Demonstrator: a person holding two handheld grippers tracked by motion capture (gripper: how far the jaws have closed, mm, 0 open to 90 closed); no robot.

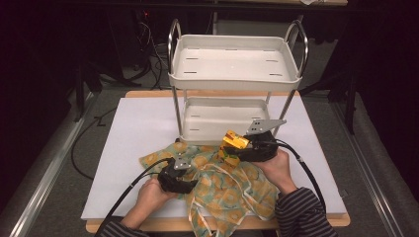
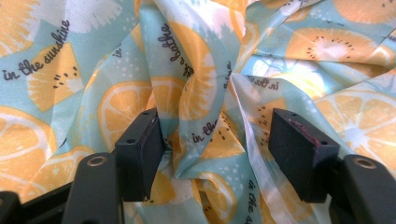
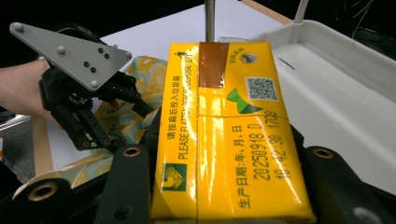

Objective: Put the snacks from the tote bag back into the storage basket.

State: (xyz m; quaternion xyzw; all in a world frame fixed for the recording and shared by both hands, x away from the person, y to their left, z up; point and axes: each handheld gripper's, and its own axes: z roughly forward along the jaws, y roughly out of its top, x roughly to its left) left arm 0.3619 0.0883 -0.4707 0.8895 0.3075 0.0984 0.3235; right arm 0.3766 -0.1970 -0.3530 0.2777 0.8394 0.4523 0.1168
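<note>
A yellow drink carton (image 1: 233, 139) with printed text sits between the jaws of my right gripper (image 1: 241, 144), which is shut on it just in front of the white cart's lower tray (image 1: 197, 139). In the right gripper view the carton (image 3: 229, 140) stands lengthwise between the black jaws of this gripper (image 3: 224, 186), with the tray (image 3: 336, 88) beyond it. A crumpled teal cloth (image 1: 222, 190) printed with orange slices lies at the table's front. My left gripper (image 1: 187, 170) rests on it, open. A raised fold of the cloth (image 2: 196, 98) stands between its fingers (image 2: 140, 149).
The two-tier white cart (image 1: 234, 81) with metal handles stands at the middle back of the white tabletop (image 1: 138, 133). White straps of the cloth trail toward the table's front edge (image 1: 197, 224). Black cables run from both grippers off the table.
</note>
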